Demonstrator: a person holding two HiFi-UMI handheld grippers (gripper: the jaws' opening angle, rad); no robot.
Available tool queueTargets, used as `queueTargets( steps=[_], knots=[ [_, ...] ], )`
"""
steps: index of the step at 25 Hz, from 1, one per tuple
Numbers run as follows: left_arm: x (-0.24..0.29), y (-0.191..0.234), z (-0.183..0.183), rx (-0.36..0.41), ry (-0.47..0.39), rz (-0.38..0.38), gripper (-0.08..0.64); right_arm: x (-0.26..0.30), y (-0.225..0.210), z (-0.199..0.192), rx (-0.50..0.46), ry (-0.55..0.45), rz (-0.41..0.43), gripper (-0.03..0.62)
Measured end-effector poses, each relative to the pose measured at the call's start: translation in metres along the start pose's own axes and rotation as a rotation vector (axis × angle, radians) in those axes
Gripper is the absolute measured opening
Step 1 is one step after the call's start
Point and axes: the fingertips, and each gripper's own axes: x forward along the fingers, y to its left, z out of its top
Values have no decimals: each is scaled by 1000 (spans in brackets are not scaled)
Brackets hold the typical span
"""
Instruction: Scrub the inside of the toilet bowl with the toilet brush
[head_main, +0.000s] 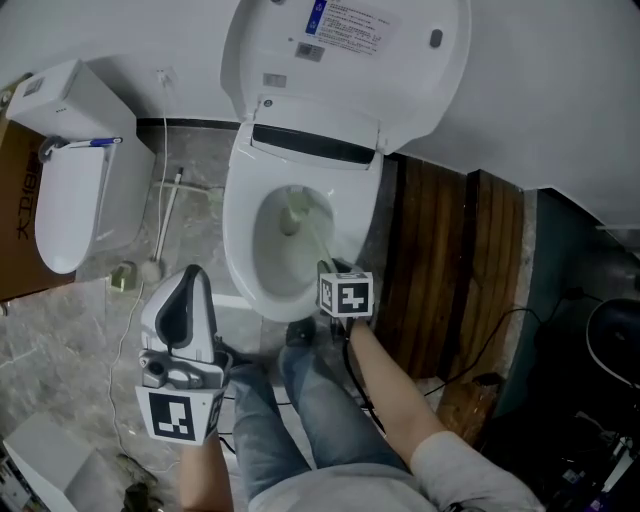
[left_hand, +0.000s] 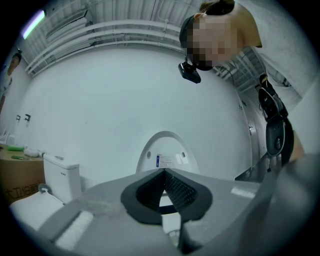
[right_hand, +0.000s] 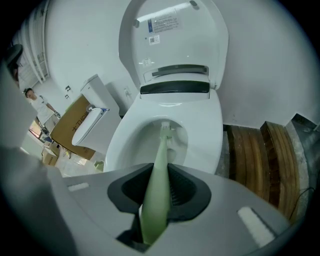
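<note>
A white toilet stands in the middle with its lid (head_main: 350, 45) raised and its bowl (head_main: 262, 262) open. A pale green toilet brush (head_main: 293, 216) has its head down inside the bowl. My right gripper (head_main: 329, 270) is over the bowl's front right rim, shut on the brush handle (right_hand: 156, 185). In the right gripper view the brush head (right_hand: 166, 130) rests low in the bowl (right_hand: 125, 140). My left gripper (head_main: 192, 274) hangs to the left of the toilet, over the floor. It is shut (left_hand: 162, 172) with nothing in it.
A second toilet (head_main: 70, 170) stands at the left beside a cardboard box (head_main: 15, 215). A white long-handled tool (head_main: 160, 235) lies on the floor between the toilets. Wooden boards (head_main: 450, 260) lie right of the bowl. Cables (head_main: 500, 330) trail at the right.
</note>
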Motion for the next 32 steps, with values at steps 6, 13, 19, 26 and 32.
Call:
queueTargets(
  steps=[6, 13, 19, 26, 32],
  knots=[
    [3, 8, -11, 9, 4, 8, 0, 17, -1, 12, -10, -17, -18, 87],
    [-4, 19, -16, -10, 1, 34, 0, 36, 1, 18, -15, -30, -52, 87],
    [-9, 27, -24, -11, 17, 58, 0, 55, -5, 19, -26, -17, -76, 87],
    [-7, 30, -28, -31, 7, 62, 0, 71, 0, 14, -72, 10, -59, 86],
    [-7, 31, -28, -50, 0, 62, 0, 70, 23, 17, -208, 62, -9, 84]
  ],
)
